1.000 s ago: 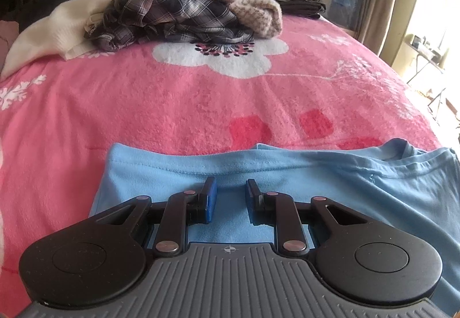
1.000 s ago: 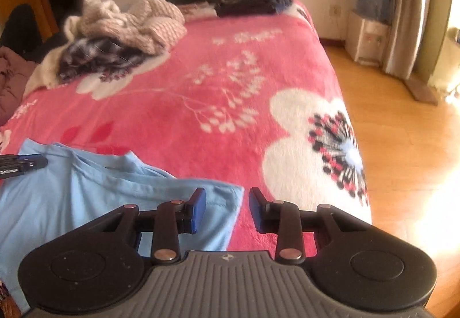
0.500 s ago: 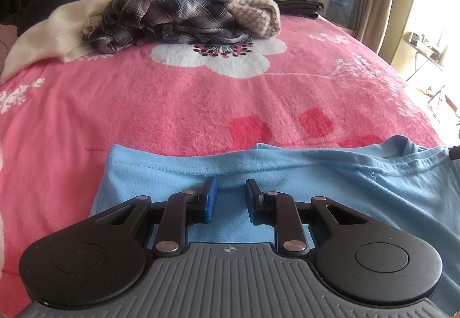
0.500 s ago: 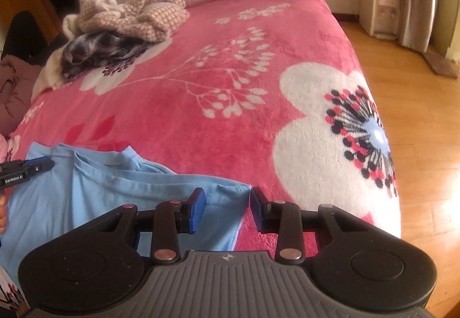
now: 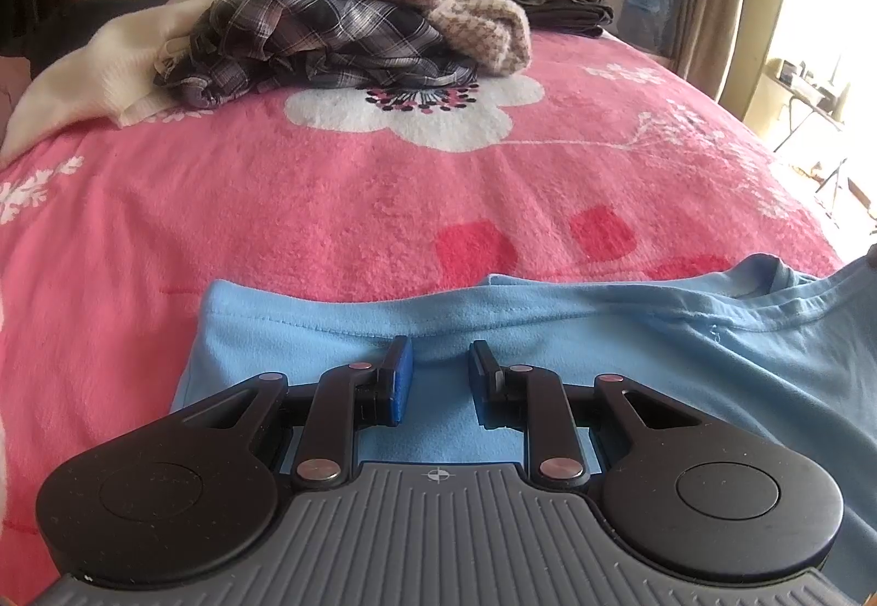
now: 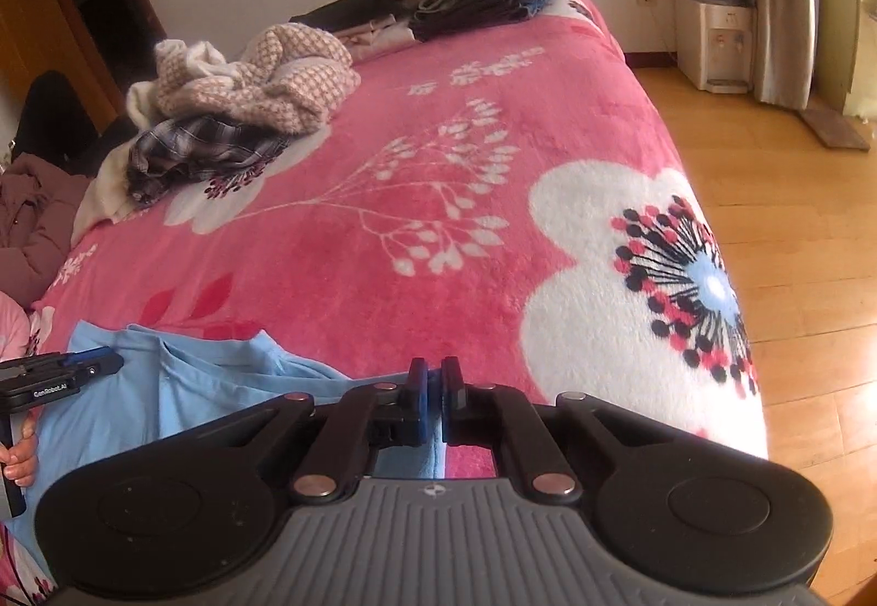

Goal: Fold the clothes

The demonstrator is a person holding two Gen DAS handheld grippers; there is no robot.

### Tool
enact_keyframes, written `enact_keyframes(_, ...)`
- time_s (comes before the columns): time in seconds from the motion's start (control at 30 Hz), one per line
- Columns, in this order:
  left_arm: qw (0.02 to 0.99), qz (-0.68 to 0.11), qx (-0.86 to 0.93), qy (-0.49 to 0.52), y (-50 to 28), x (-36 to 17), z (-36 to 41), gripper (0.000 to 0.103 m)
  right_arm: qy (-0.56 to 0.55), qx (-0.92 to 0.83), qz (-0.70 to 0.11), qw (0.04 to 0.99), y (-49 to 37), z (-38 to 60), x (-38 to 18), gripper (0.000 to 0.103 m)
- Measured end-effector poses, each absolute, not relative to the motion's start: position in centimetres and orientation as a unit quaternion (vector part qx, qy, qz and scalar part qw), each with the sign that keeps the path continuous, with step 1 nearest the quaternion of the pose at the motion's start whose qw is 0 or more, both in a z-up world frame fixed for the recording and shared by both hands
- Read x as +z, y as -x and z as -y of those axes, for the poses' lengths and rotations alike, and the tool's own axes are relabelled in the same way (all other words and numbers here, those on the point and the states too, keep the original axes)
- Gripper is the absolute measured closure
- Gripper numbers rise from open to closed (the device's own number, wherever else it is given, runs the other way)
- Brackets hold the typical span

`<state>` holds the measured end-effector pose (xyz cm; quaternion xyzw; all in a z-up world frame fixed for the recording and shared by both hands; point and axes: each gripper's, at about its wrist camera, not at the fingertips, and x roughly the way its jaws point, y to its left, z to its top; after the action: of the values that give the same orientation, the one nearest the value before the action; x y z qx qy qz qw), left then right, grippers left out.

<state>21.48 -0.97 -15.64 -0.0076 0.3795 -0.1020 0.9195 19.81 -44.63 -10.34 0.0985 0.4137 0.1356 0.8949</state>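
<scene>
- A light blue T-shirt (image 5: 630, 348) lies spread along the near edge of a bed under a pink flowered blanket (image 5: 383, 200).
- The right gripper (image 6: 434, 389) has its fingers pinched together on the shirt's corner.
- The left gripper (image 5: 440, 367) rests over the shirt, fingers slightly apart, fabric bunched between them.
- Unfolded clothes (image 5: 329, 19) sit heaped at the far edge.

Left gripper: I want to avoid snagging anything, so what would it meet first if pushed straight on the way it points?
Probably the blue shirt itself: the left gripper points down at its hemmed edge, then the pink blanket beyond. Depth is unclear.
</scene>
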Motion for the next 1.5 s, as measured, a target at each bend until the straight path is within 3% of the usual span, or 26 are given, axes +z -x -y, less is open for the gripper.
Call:
enact_keyframes(0.3,0.92,-0.377,-0.101,0.009,-21.5,-15.6,0.9,0.08,-0.162,0.146,-0.431,0.876,-20.1,45.2,-10.4,0.095)
enact_keyframes(0.33,0.92,-0.377,-0.102,0.009,-21.5,-15.6,0.8,0.08,-0.168,0.145,-0.435,0.873,-20.1,45.4,-10.6,0.093)
enact_keyframes(0.43,0.921,-0.377,-0.103,0.007,-21.5,-15.6,0.9,0.08,-0.178,0.145,-0.44,0.868,-19.8,45.7,-11.1,0.07)
enact_keyframes(0.63,0.921,-0.375,-0.103,0.003,-21.5,-15.6,1.0,0.08,-0.161,0.144,-0.444,0.869,-19.6,45.3,-11.7,0.068)
enact_keyframes(0.7,0.921,-0.375,-0.103,0.002,-21.5,-15.6,1.0,0.08,-0.151,0.143,-0.441,0.873,-19.6,45.1,-11.9,0.071)
enact_keyframes(0.77,0.922,-0.374,-0.103,0.001,-21.4,-15.7,1.0,0.08,-0.106,0.134,-0.436,0.884,-19.7,44.3,-11.8,0.099)
enact_keyframes(0.93,0.924,-0.37,-0.099,0.002,-21.4,-15.7,1.0,0.078,-0.025,0.118,-0.383,0.916,-18.7,42.5,-10.1,0.1)
enact_keyframes(1.13,0.925,-0.366,-0.098,0.002,-21.3,-15.7,0.9,0.078,-0.05,0.1,-0.334,0.936,-18.3,43.7,-7.9,0.1)
enact_keyframes(1.5,0.928,-0.36,-0.099,0.0,-21.2,-15.7,0.9,0.078,-0.075,0.072,-0.368,0.924,-20.3,44.7,-11.5,0.1)
